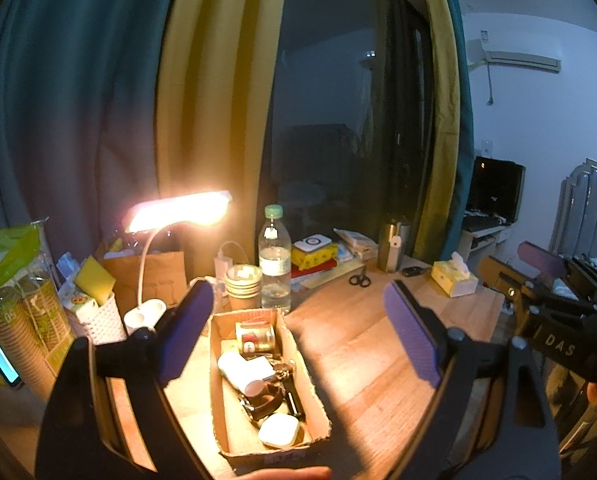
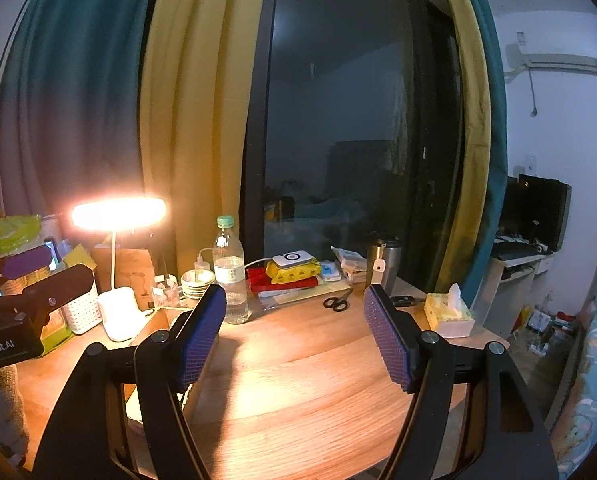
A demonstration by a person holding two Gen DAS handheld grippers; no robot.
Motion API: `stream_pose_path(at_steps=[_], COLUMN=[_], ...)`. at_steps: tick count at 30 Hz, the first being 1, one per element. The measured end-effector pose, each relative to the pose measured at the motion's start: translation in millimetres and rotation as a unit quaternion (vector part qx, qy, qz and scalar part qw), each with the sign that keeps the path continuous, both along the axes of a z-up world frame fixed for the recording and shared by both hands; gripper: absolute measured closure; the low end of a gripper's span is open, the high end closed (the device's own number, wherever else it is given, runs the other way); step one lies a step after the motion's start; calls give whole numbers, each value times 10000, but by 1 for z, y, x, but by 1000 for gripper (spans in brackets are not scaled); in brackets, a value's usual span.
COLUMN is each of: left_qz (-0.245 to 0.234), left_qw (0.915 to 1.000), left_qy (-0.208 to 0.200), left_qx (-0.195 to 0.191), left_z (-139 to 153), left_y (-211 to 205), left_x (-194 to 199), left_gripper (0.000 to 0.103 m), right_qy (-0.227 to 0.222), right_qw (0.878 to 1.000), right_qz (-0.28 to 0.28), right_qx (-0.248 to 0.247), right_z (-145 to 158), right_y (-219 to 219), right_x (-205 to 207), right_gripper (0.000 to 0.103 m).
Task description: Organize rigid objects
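Both grippers hang above the wooden desk (image 2: 298, 380) with their purple pads spread wide and nothing between them. From where I stand, the left gripper (image 1: 298, 344) is the one that matters: the shallow cardboard box (image 1: 318, 412) sits directly below and ahead of it, framed between its two fingers. The box's long axis runs away from the gripper toward the window, roughly in line with the fingers.

Inside the box, small hard things lie jumbled together: a gold tin (image 1: 256, 338) at the far end, a white rectangular block (image 1: 244, 368) in the middle, a strap with dark bits (image 1: 268, 400) beside it, and a white earbud case (image 1: 279, 431) at the near end.

The right gripper (image 2: 294, 336) faces bare wood, with the scissors (image 2: 336, 302), tissue box (image 2: 448, 316) and water bottle (image 2: 229, 276) well beyond it; the cardboard box barely enters its view.

Whether these pieces were gathered into the box or wait to be taken out, this one look cannot settle. Either way, the left hand is plainly nearer.
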State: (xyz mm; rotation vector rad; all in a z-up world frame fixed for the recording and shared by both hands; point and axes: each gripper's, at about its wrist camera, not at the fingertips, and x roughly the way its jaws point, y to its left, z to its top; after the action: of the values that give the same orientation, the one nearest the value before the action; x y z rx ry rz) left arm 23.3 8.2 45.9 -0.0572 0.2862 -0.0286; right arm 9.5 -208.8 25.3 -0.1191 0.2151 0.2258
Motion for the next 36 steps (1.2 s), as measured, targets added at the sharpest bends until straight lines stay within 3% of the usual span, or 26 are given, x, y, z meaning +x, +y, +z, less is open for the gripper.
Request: stream_pose_path(at_steps=[36], left_qz=[10], left_qw=[10000], left_qy=[-46], left_qx=[6], left_z=[0], left_y=[0], left_x=[-2], left_gripper=[15], right_qy=[57], right_qw=[10000], right_qz=[14], right_qx=[0], right_z=[-2], right_y=[0], right_x=[2], right_gripper=[29])
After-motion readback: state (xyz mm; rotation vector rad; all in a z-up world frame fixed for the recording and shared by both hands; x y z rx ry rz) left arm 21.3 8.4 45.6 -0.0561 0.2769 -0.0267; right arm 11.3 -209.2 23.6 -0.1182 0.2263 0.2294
